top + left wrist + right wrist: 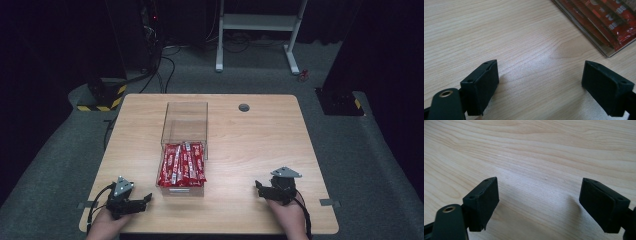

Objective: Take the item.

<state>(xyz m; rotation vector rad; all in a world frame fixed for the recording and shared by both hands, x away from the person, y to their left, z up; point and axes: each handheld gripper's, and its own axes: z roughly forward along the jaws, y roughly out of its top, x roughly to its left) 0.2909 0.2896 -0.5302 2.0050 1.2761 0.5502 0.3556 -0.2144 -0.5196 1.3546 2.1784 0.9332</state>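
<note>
A clear plastic box (185, 117) stands on the middle of the wooden table (250, 145). Its far part is empty, while its near part holds several red snack packets (182, 164). My left gripper (144, 200) rests near the front left edge, its jaws pointing toward the box's near corner. In the left gripper view it (540, 85) stands open over bare wood, with the red packets (614, 22) at the upper right. My right gripper (260, 189) sits at the front right, well apart from the box. In the right gripper view it (539, 203) is open with nothing between the jaws.
A round cable hole (244, 107) lies in the table's far side. Beyond the table stand a white desk frame (260, 22) and a base with yellow-black stripes (102, 97) on the grey floor. Bare wood lies to either side of the box.
</note>
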